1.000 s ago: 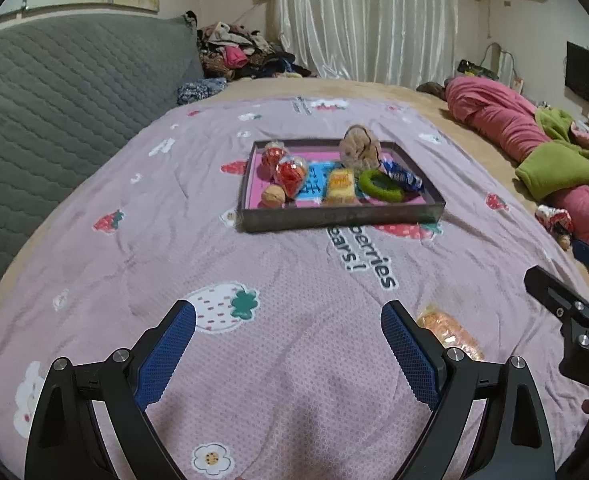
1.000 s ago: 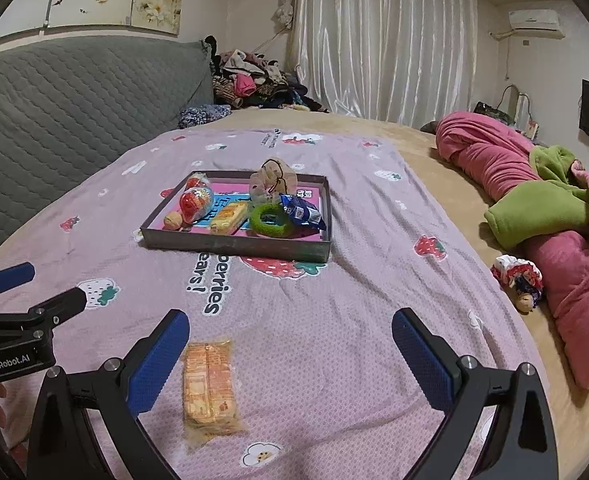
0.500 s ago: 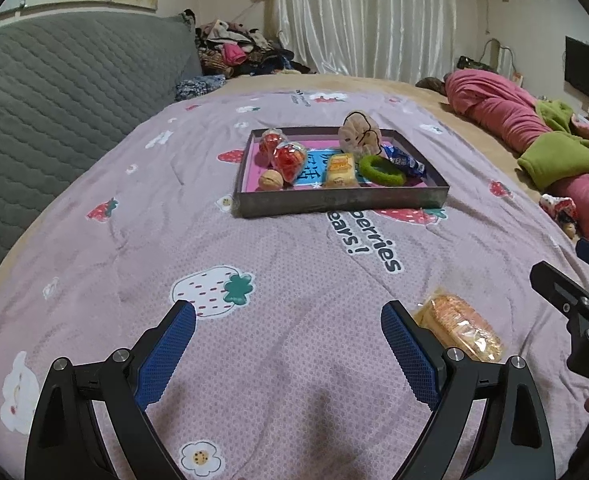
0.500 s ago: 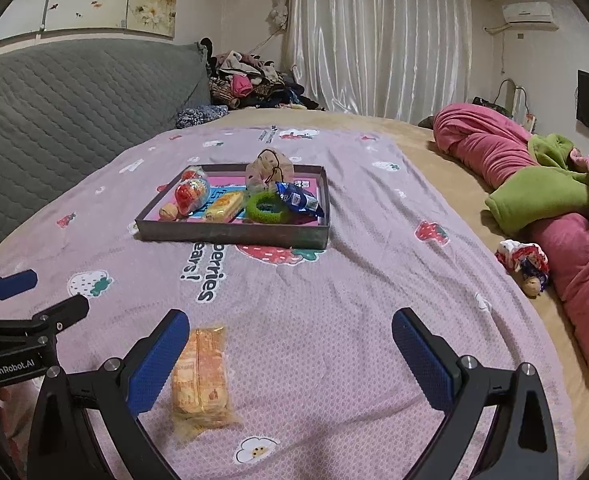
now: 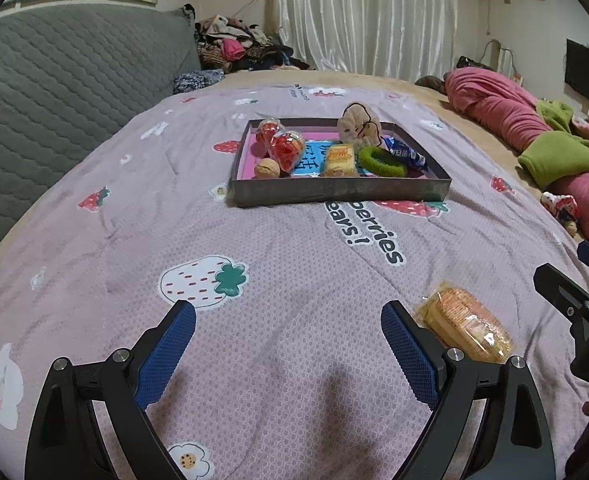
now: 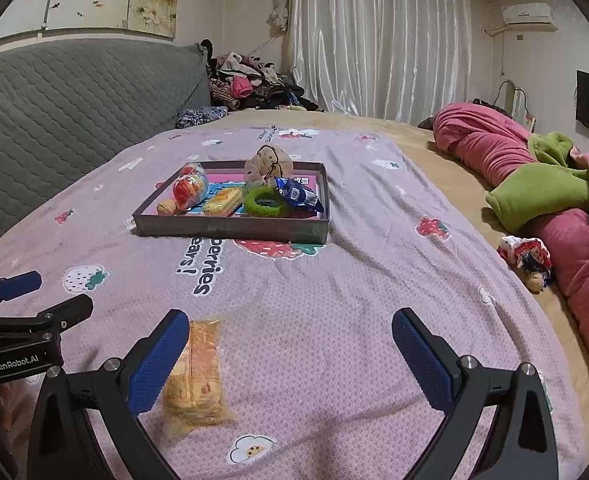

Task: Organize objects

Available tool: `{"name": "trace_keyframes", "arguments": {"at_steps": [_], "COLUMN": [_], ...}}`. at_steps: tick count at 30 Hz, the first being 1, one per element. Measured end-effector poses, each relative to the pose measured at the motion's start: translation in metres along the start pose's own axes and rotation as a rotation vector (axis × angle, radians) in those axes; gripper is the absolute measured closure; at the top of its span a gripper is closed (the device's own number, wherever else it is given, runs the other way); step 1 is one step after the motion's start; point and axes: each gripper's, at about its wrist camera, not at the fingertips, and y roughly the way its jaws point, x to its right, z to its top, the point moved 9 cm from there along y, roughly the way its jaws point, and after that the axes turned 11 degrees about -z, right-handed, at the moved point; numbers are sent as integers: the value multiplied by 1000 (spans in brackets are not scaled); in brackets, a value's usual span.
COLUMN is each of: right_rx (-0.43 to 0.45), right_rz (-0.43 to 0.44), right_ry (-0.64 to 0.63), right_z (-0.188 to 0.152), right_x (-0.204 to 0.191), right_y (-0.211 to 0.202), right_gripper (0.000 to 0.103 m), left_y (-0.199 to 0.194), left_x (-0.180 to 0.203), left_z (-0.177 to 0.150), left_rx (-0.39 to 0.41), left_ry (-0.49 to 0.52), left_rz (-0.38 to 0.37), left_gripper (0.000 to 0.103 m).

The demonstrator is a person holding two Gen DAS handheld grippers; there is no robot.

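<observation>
Both claws have dropped a bit closer to the bed since a second ago, so the cracker packet looks bigger now. Left claw (image 5: 288, 344) is spread wide with nothing between its blue dimpled pads, angled down at the quilt. Right claw (image 6: 290, 354) is just as wide and also empty, tilted down too. The crinkly clear cracker packet (image 6: 194, 376), flat and oblong, lies on the quilt just beside the right claw's left pad, partly tucked behind it. Further out sits the shallow rectangular tray (image 5: 334, 194) with dull grey walls, holding a fuzzy green ring (image 5: 380, 160), a walnut (image 5: 266, 168) and shiny wrapped snacks. The bedspread (image 5: 294, 264) is a mauve waffle-textured quilt with strawberry prints.
</observation>
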Motion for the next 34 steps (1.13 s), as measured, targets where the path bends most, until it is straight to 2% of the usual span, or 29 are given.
{"name": "trace_keyframes", "arguments": {"at_steps": [7,17,23,34], "right_rx": [-11,-27,-30,-33], "right_rz": [1,2,-6,-16], "right_ry": [-3,-13,-17,-24], "right_z": [-5,-10,-11,-13], "right_x": [-1,-4,-4,-3], "right_y": [4,11,13,13], "right_gripper": [1,1,1,1], "left_y": [1,4,3,2], "left_x": [0,1,1,2], "left_z": [-1,-1,0,3], "left_rx": [7,12,24,39], "left_ry": [13,10,29,14], "left_rz": [13,-8,20,-9], "left_gripper": [9,9,9,9]}}
